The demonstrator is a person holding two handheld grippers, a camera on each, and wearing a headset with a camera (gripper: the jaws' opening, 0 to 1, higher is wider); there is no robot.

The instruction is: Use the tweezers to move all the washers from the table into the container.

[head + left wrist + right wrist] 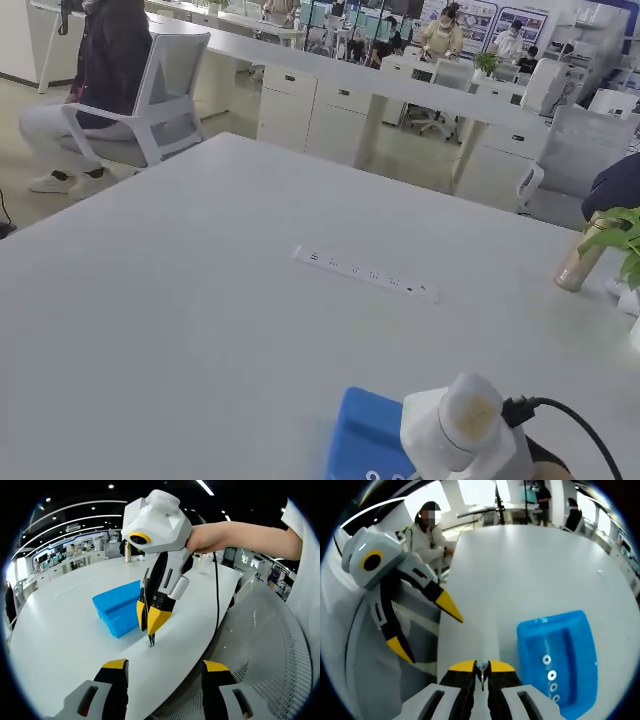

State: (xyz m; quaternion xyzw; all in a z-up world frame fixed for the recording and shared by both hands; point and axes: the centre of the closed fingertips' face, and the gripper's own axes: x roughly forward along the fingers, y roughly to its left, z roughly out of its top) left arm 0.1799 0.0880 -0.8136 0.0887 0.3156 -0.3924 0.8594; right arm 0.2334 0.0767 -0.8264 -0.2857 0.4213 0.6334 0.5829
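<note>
My right gripper (481,669) has its yellow-tipped fingers (464,667) closed tight on the tweezers (481,675), thin grey metal of which just a sliver shows between them. In the left gripper view the right gripper (150,621) points down, and the tweezers (150,639) taper to a fine tip that touches the counter (60,630) just beside the container (120,622). Whether that tip pinches a washer is too small for me to tell. My left gripper (165,666) is spread wide with nothing between its fingers; in the right gripper view the left gripper (427,630) hangs by the counter's edge, equally wide.

The container (522,640) is a shallow rectangular tray of glossy blue plastic with rounded corners and a thick rim. Four washers (546,659), small bright metal rings, lie in a row on its floor. Its lower corner is lost at the edge of the view.

In the head view the container (360,430) is cut by the lower edge and partly covered by a gripper (465,425) with a smooth white shell; I cannot tell which one. The counter (200,300) is plain matte white, with a flat power strip (365,272) set in it.
</note>
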